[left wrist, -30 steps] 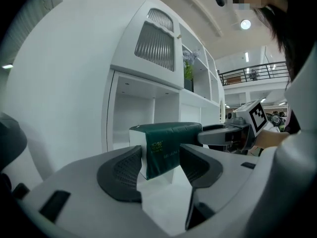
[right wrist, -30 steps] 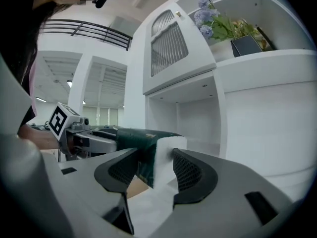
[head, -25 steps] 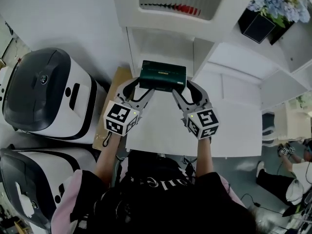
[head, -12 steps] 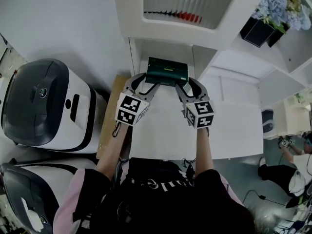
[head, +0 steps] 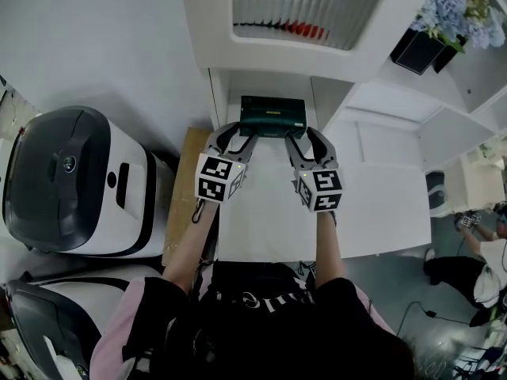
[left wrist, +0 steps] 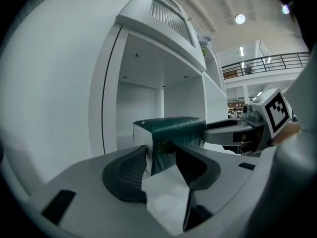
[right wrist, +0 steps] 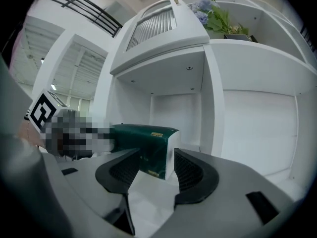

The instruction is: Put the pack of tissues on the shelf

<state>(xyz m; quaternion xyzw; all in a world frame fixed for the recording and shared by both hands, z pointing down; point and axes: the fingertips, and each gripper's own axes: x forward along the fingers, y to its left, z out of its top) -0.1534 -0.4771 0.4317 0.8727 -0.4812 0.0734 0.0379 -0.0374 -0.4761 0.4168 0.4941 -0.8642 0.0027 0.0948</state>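
Observation:
The dark green pack of tissues lies flat in the mouth of the white shelf compartment, long side toward me. My left gripper straddles its left near corner and my right gripper its right near corner. In the left gripper view the pack has its white end and green face between my left gripper's jaws, which are closing. In the right gripper view the pack sits likewise at my right gripper, whose jaws are closing too; a thin gap shows beside its white end.
A white tabletop runs from me to the shelf. Two large white and black machines stand at the left, with a brown board beside the table. A pot of blue flowers sits on the shelf unit at upper right.
The pack and both grippers have moved forward, from above the table to the shelf opening. The two grippers now stand closer together and their jaws look a little narrower.

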